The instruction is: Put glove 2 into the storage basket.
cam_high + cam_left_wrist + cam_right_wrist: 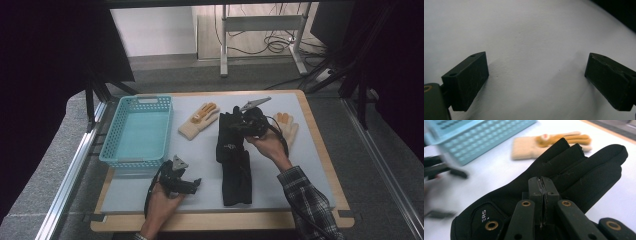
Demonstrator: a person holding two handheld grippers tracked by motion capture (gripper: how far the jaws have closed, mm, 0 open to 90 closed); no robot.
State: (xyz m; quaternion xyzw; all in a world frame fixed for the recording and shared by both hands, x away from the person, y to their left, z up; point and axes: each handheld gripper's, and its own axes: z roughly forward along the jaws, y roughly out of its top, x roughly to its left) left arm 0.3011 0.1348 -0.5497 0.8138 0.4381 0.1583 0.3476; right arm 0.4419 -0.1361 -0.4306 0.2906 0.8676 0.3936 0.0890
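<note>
My right gripper [237,128] is shut on a black glove [228,137] and holds it above the middle of the table. In the right gripper view the jaws [543,188] are pressed together on the glove's edge, and the black glove [574,170] spreads out beyond them. A second black glove [237,180] lies flat just in front of it. A cream and orange glove [199,120] [549,143] lies beside the blue basket [112,135]. My left gripper [194,184] rests near the front left; its jaws [536,80] stand open over bare white table.
Another cream glove [289,126] lies behind the right hand. The blue basket [481,140] stands at the table's left with nothing seen inside. A wooden rim [320,150] borders the white mat. Metal rails run along both sides of the table.
</note>
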